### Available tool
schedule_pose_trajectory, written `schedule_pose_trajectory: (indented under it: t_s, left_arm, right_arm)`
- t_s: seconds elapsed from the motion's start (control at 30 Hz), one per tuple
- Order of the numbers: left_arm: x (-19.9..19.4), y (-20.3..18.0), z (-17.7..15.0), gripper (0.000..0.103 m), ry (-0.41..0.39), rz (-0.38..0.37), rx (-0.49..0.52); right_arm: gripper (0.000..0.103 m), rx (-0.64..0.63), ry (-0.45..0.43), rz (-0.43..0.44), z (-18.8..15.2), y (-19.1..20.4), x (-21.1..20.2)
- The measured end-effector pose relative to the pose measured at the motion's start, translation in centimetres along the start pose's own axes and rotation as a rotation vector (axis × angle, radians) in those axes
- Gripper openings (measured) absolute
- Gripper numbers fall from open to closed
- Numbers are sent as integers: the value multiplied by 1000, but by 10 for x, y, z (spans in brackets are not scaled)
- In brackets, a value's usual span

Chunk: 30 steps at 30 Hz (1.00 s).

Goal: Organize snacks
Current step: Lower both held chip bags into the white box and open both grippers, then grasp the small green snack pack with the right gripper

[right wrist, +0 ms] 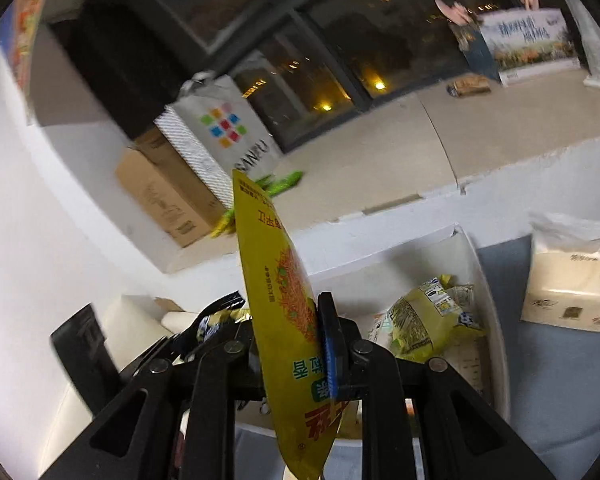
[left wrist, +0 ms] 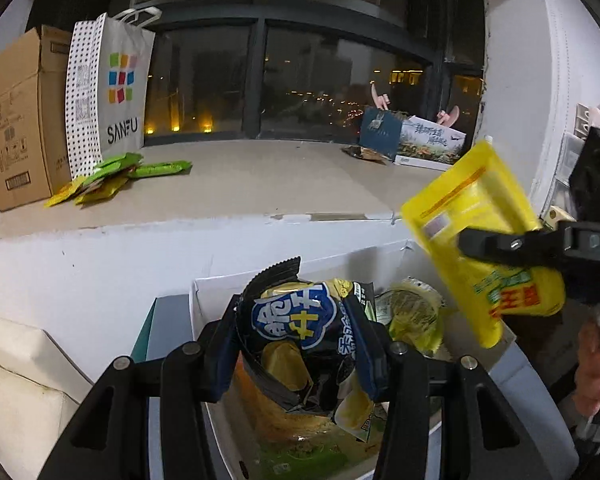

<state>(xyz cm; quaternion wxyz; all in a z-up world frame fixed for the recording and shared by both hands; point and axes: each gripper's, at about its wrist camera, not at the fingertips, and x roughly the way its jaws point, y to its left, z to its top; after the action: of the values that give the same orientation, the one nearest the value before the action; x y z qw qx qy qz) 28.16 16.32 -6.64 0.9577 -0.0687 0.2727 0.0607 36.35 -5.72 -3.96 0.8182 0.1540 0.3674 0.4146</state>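
My left gripper (left wrist: 296, 340) is shut on a black and blue chip bag (left wrist: 300, 332) and holds it above a white box (left wrist: 216, 292) of snacks. My right gripper (right wrist: 288, 340) is shut on a yellow snack pouch (right wrist: 280, 312), held upright over the same box (right wrist: 476, 264). In the left wrist view the right gripper (left wrist: 500, 248) holds that pouch (left wrist: 480, 240) at the right. A yellow-green snack bag (left wrist: 412, 316) lies in the box; it also shows in the right wrist view (right wrist: 424, 328).
On the window ledge (left wrist: 260, 184) stand a cardboard box (left wrist: 20, 120), a SANFU paper bag (left wrist: 112, 92), several green and yellow packets (left wrist: 116, 176) and a printed box (left wrist: 424, 144). A tissue pack (right wrist: 572, 288) sits right of the white box.
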Motion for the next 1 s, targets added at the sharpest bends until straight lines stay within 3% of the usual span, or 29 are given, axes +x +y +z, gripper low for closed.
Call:
schedule_pose_trajectory:
  t_s: [0.07, 0.13, 0.17, 0.2, 0.23, 0.27, 0.4, 0.53, 0.73, 1.0]
  left_arm:
    - [4, 4, -1, 57, 3, 32, -7]
    - [11, 9, -2, 83, 48, 45, -16]
    - [12, 11, -3, 102, 58, 48, -23]
    - [11, 13, -5, 103, 62, 37, -30]
    - [9, 16, -7, 103, 63, 35, -32]
    - [7, 17, -8, 103, 65, 39, -34]
    - [-11, 18, -15, 103, 40, 52, -26]
    - [-40, 8, -17, 103, 0, 31, -14]
    - [-98, -19, -31, 103, -70, -12, 17]
    - [-172, -54, -80, 103, -114, -86, 30]
  right_arm:
    - [21, 31, 35, -15, 1, -4, 22]
    - [22, 26, 41, -22, 0, -5, 30]
    - [29, 25, 36, -11, 0, -5, 36]
    - [41, 29, 42, -8, 1, -5, 41]
    - [80, 37, 49, -18, 2, -6, 44]
    - [103, 58, 31, -30, 3, -9, 44]
    - [103, 84, -28, -85, 4, -16, 35]
    - [103, 66, -45, -85, 0, -14, 18]
    - [103, -143, -99, -105, -15, 17, -32]
    - [103, -469, -179, -144, -85, 58, -120]
